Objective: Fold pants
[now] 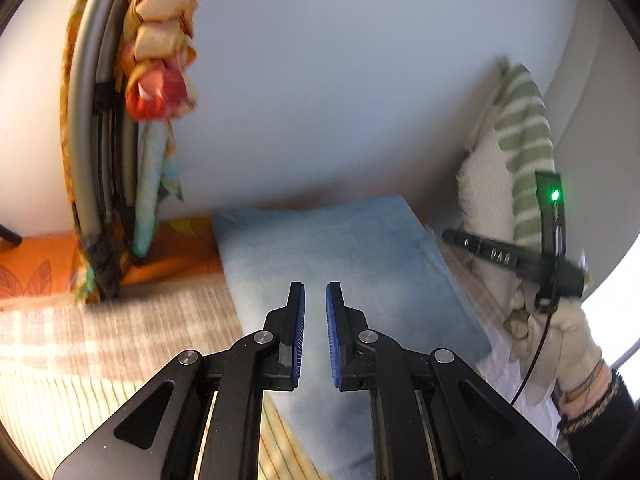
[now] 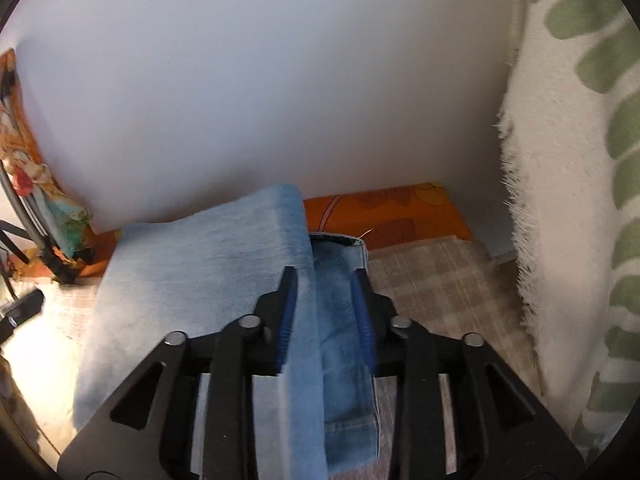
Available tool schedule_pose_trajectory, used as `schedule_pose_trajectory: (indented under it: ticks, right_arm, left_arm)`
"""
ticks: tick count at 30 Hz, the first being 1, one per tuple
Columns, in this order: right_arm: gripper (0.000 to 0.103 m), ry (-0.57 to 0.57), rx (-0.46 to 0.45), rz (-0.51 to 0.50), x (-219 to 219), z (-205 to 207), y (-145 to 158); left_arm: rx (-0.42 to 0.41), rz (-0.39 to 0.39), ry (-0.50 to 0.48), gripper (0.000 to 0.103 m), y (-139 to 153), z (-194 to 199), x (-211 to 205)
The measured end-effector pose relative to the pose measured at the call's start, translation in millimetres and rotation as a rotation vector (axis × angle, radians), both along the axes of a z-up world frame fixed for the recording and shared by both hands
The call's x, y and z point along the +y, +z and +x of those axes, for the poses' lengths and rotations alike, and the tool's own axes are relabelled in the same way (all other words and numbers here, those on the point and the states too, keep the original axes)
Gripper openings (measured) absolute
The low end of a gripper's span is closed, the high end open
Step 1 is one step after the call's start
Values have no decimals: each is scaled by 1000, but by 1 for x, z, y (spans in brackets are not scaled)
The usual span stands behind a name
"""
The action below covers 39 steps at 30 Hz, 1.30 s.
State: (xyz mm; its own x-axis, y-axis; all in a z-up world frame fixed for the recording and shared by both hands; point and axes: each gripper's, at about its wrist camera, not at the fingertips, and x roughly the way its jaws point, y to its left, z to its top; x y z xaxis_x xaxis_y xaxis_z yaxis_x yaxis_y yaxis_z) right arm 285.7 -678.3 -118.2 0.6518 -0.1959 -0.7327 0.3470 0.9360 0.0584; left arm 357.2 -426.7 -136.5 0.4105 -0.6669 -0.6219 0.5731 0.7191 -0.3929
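As the right wrist view shows at the bottom centre of its frame, the right gripper (image 2: 325, 312) has its jaws partly apart with the edge of the pants (image 2: 192, 276) between them; the pads do not visibly press the denim, so the cloth reads as released rather than gripped. Left of and beyond the jaws, the pants lie as a flat, layered blue rectangle on the checked cover (image 2: 432, 280), with a lower layer and its hem showing at centre frame. In the left wrist view, the left gripper (image 1: 315, 334) stands at lower centre with jaws narrow, nearly closed, and nothing between them; the pants lie directly below and ahead of the fingertips, reaching to mid-frame. Judged from this layout, at least one fold is laid down. Remaining work is probably a further fold or squaring of edges. Farthest back, an orange patterned cushion (image 2: 384, 212) lies against the wall.
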Motion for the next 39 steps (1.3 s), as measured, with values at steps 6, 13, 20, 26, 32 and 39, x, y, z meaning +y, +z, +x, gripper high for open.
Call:
schedule_pose_trajectory:
  ticks: [6, 13, 20, 26, 32, 39]
  right_arm:
    - [42, 71, -49, 50, 25, -43, 12]
    - [42, 121, 36, 74, 59, -70, -18]
    - [42, 61, 107, 17, 72, -100, -25]
    - [65, 38, 35, -8, 105, -142, 13]
    - [75, 48, 0, -59, 159, -188, 43]
    - [87, -2, -79, -103, 213, -243, 70]
  left_arm:
    - [83, -5, -76, 15, -14, -20, -4]
    - [172, 45, -178, 15, -40, -51, -13]
    - [159, 118, -193, 15, -38, -86, 0]
    - [93, 95, -184, 31, 3, -125, 33]
    - [13, 95, -170, 56, 35, -166, 70]
    - [-156, 98, -149, 73, 78, -216, 107]
